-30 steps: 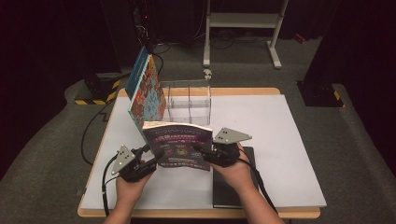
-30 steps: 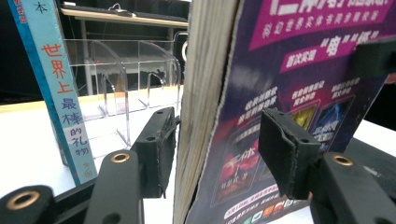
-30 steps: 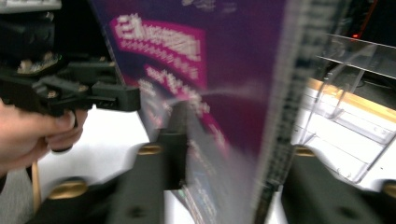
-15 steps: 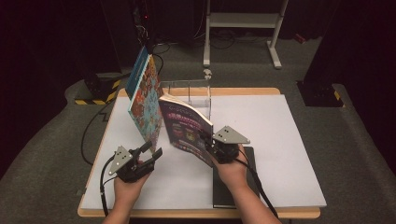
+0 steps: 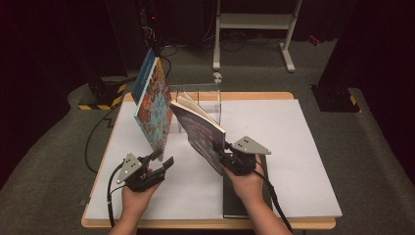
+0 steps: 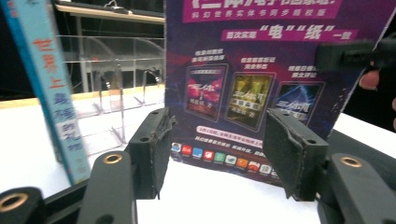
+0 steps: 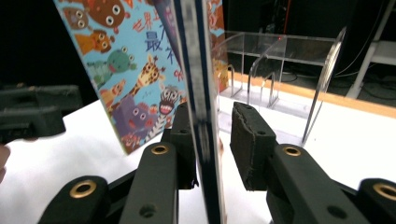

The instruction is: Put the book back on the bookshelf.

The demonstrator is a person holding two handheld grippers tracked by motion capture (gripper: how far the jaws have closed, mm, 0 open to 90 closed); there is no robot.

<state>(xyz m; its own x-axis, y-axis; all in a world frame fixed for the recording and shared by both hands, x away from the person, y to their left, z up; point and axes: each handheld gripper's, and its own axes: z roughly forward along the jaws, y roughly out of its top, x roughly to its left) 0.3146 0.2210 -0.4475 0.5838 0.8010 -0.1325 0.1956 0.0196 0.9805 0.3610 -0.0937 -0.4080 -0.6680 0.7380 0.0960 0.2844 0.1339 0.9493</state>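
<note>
Right gripper (image 5: pixel 221 151) fingers are pinching the purple book (image 5: pixel 198 131), holding it tilted on the tabletop (image 5: pixel 293 147) at 6 o'clock of the clear rack (image 5: pixel 200 100). Left gripper (image 5: pixel 161 161) fingers are spreading empty. Next, probably: standing it upright into a slot.

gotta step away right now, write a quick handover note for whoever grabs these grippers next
Right gripper: jaws around the lower edge of the purple book, holding it upright on the table; a gap shows beside one jaw, so the grip may be loose.
Left gripper: open, empty, low on the table, pointing at the book.
Colourful book: already leaning at the left of the clear rack.
A dark book lies flat under the right hand.
Left: probably slot the purple book into the rack, then the dark one.
</note>
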